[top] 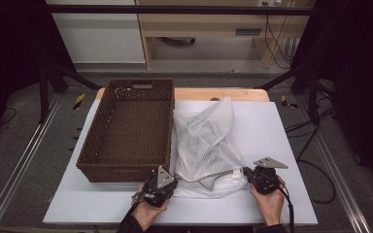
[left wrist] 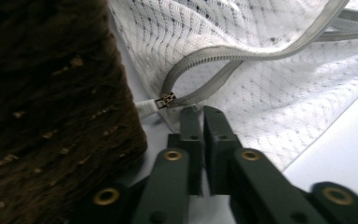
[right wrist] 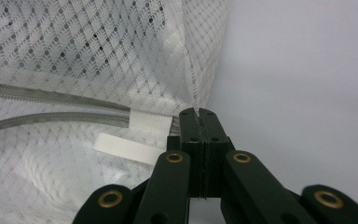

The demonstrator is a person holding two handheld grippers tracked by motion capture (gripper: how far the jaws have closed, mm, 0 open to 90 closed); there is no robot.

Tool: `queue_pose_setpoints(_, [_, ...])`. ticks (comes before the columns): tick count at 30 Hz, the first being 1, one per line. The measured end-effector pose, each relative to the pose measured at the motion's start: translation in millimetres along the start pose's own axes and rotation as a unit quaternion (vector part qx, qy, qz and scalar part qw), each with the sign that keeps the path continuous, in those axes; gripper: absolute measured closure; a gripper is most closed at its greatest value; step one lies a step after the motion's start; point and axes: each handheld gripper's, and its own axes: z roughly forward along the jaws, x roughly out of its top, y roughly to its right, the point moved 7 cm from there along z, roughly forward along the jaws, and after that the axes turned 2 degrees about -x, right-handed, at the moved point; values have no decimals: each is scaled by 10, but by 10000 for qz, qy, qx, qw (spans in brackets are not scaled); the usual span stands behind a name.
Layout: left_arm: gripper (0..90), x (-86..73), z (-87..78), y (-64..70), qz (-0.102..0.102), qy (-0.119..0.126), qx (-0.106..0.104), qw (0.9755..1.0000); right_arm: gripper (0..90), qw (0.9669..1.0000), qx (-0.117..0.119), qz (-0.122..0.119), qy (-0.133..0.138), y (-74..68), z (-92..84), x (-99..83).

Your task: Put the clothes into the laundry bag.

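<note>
Nearest the camera in the high view, a person's two hands come in from the bottom edge, each holding a tool; the forearms are cut off by the frame.

The left tool (top: 158, 185) sits at the near right corner of the basket (top: 93, 150), just left of the mesh bag (top: 206, 141). The left gripper view shows its jaws nearly together with a thin gap, their tips at the bag's edge; whether any mesh is pinched there cannot be made out. Just beyond the tips lies the zipper pull (left wrist: 166, 100), with the grey zipper (left wrist: 242, 51) curving away, open. The basket's woven wall is a dark blur at that view's left.

The right tool (top: 263, 178) is at the bag's near right corner. The right gripper view shows its jaws (right wrist: 199, 122) pressed shut on a thin fold of the mesh, which rises straight from the tips. A white tab (right wrist: 128, 148) lies beside them.

The white bag lies on the pale bench (top: 281, 145), touching the basket's right side, its far end peaked upward. Its contents are hidden. The basket's inside looks bare.

Beyond the bench, dark frame bars, cables and wooden furniture are dim.
</note>
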Motion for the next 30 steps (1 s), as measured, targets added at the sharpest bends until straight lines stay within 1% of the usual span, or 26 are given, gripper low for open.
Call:
queue_pose_setpoints(1, [890,-2,-14,-10,2,-38,15,10000,900,10000,59,44,-3,25,-31,-24])
queue_pose_setpoints(2, [891,-2,-14,-10,2,-38,15,10000,900,10000,59,44,-3,25,-31,-24])
queue_pose_setpoints(3, [892,-18,-38,-37,-4,-54,33,10000,900,9999,121,74,4,37,-64,-41])
queue_pose_setpoints(5, [892,-37,-68,-61,-96,-15,-3,10000,900,9999,149,10,-34,41,-85,-72])
queue_pose_setpoints(7, [891,-47,-97,-79,-134,54,-73,9999,895,9999,91,-54,-113,45,-68,-122])
queue_pose_setpoints(8, [887,-46,-112,-85,-151,104,-79,9998,880,9999,93,-81,-55,54,-69,-124])
queue_pose_setpoints(9, [879,-44,-130,-90,-154,150,-74,9997,849,9999,90,-84,-68,57,-74,-122])
queue_pose_setpoints(10, [865,-37,-147,-87,-163,231,-115,9995,818,9999,82,-139,-30,64,-84,-112])
queue_pose_setpoints(12, [773,-30,-200,-92,-167,365,-157,9991,751,9997,76,-162,171,72,-106,-78])
queue_pose_setpoints(13, [725,-26,-233,-98,-169,421,-194,9988,693,9995,133,-115,279,69,-127,-54])
queue_pose_setpoints(15, [665,-18,-305,-109,-262,500,-280,9980,609,9986,138,-72,511,79,-171,-1])
queue_pose_setpoints(16, [637,-9,-338,-117,-276,552,-263,9977,558,9980,125,-100,616,91,-192,25])
queue_pose_setpoints(17, [619,-9,-338,-117,-276,552,-263,9977,497,9973,110,-95,715,97,-217,50])
queue_pose_setpoints(18, [580,1,-377,-126,-287,586,-285,9975,497,9965,42,-91,829,115,-252,80])
queue_pose_setpoints(19, [566,12,-411,-129,-262,652,-288,9971,413,9960,46,-90,885,122,-271,95])
queue_pose_setpoints(21, [545,9,-446,-124,-233,671,-321,9970,365,9951,73,-45,981,139,-313,121])
queue_pose_setpoints(25, [513,-29,-527,-123,-148,726,-266,9969,257,9933,9,9,1153,200,-387,163])
queue_pose_setpoints(26, [509,-42,-551,-126,-146,745,-263,9968,239,9933,-11,37,1157,213,-400,166])
queue_pose_setpoints(27, [505,-42,-551,-126,-146,745,-263,9968,239,9933,-11,37,1157,213,-400,166])
queue_pose_setpoints(28, [498,-63,-597,-141,-135,794,-242,9965,214,9928,-73,40,1198,248,-422,173])
queue_pose_setpoints(30, [484,-78,-631,-167,-149,827,-237,9962,197,9928,-86,58,1196,268,-436,171])
